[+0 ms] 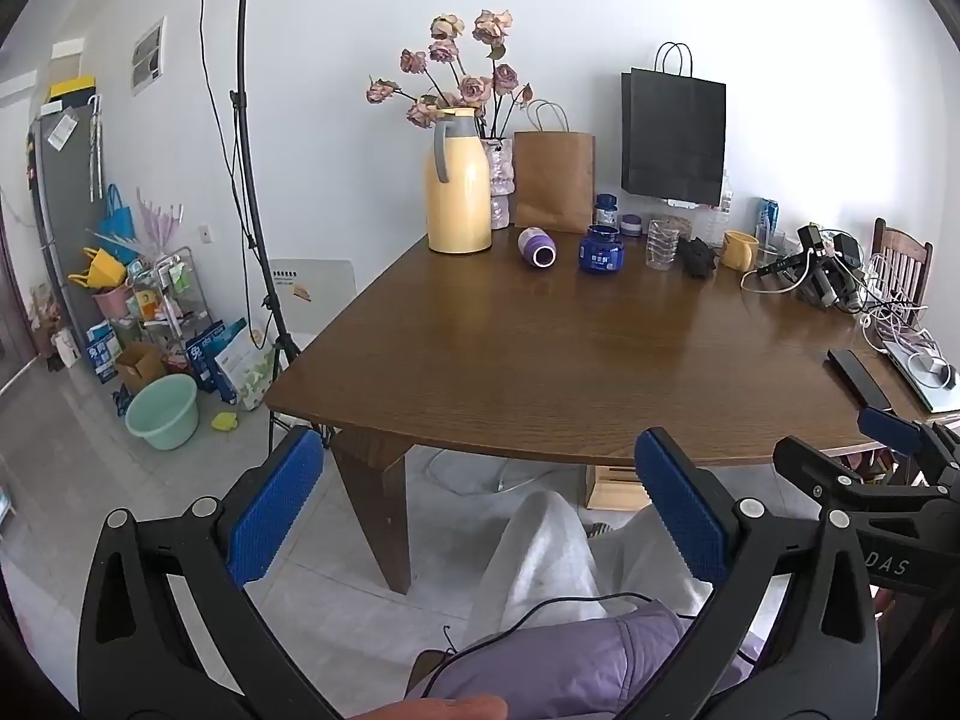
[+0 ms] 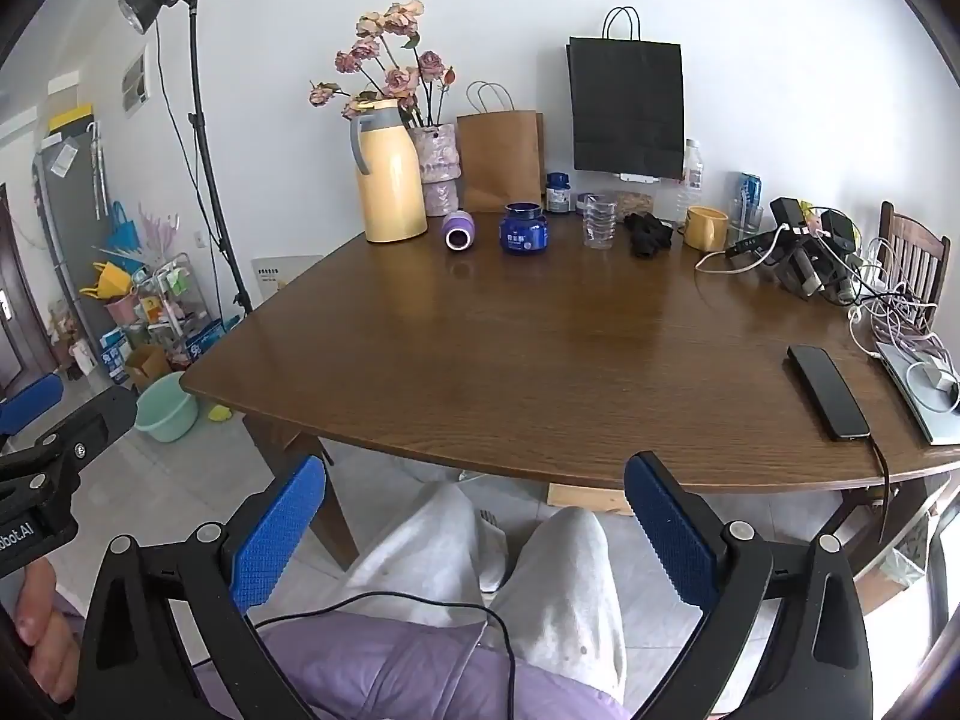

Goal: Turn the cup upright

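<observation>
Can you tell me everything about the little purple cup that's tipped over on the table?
The purple cup is small and round, lilac with a darker purple band near its mouth and a pale rim. It looks like plastic. It lies on its side on the brown wooden table, its dark open mouth facing the cameras. It sits near the far edge, between the yellow thermos jug and the blue jar, touching neither. Only the table touches it.

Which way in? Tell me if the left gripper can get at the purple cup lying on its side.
Probably yes. The left gripper is open, short of the table's near edge. Bare tabletop runs up to the purple cup, which lies apart from the yellow flask and blue jar.
</observation>
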